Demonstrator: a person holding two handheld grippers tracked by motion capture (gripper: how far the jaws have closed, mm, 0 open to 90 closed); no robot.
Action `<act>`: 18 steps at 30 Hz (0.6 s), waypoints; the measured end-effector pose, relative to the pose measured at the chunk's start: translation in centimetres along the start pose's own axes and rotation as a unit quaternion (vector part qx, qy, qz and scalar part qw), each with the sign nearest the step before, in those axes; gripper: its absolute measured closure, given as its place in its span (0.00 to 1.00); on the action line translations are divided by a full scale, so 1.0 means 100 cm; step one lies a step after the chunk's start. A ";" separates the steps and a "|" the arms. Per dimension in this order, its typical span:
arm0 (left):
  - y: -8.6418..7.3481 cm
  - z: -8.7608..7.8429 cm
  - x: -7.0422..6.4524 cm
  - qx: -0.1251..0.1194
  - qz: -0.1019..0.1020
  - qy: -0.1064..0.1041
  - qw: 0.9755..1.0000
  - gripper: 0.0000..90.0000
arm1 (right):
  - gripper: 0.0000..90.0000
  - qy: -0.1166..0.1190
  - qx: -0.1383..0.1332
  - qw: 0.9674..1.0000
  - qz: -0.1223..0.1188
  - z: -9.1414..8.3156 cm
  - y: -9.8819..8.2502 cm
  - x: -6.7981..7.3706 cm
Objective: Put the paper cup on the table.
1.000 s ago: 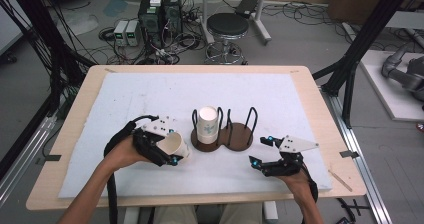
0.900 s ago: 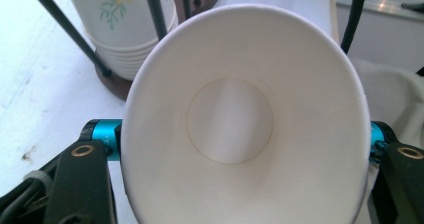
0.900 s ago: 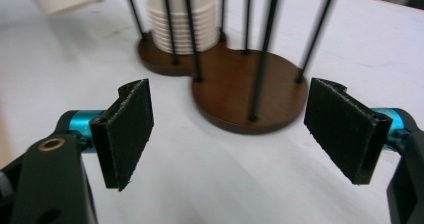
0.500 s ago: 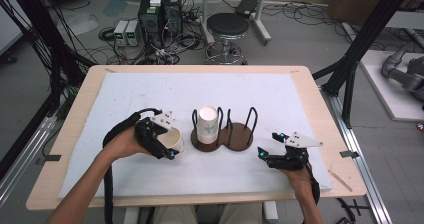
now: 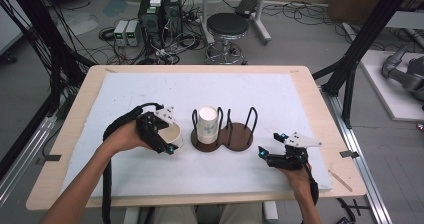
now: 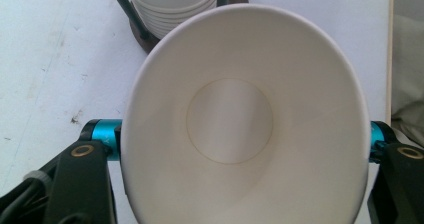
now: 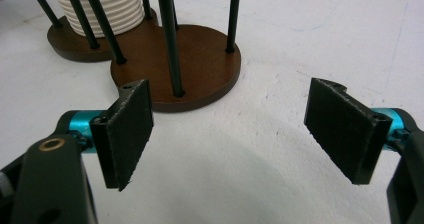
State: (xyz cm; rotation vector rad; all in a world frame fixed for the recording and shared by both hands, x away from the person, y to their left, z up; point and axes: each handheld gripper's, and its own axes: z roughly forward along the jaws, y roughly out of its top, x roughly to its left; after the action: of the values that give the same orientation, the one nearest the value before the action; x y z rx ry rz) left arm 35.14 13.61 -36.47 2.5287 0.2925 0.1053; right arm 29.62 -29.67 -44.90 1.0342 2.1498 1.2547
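My left gripper [image 5: 167,139] is shut on a white paper cup [image 5: 170,134], squeezing its rim oval; the cup's inside [image 6: 230,121] faces the left gripper view's camera. It is held just left of a brown double-ring cup holder [image 5: 235,136] with black wire posts. A stack of white cups [image 5: 206,124] stands in the holder's left ring; the right ring [image 7: 195,59] has nothing in it. My right gripper [image 5: 272,153] stands open over the white mat, right of the holder, its pads [image 7: 127,126] wide apart with nothing between them.
A white mat [image 5: 270,99] covers the wooden table [image 5: 320,109]. Beyond the far edge stand a black stool [image 5: 227,26] and electronics boxes [image 5: 160,11] amid cables. Black frame legs [image 5: 350,79] rise at the right and left.
The left gripper carried the cup up and slightly right, toward the holder. The right gripper drifted right and a little away from the holder, staying open.
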 end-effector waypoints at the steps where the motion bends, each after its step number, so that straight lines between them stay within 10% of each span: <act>1: 0.000 0.000 0.000 -0.002 -0.002 0.002 1.000 0.34 | 0.23 0.000 0.000 1.000 0.000 0.000 0.000 -0.001; 18: -0.006 0.001 0.010 0.007 -0.014 0.007 1.000 0.34 | 0.23 0.003 0.000 1.000 0.006 0.000 0.000 -0.002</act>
State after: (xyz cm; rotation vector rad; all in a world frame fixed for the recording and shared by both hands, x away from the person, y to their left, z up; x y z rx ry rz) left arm 35.99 14.25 -36.92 2.5385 0.3360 0.1101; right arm 29.75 -29.82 -44.92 1.0445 2.1516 1.2657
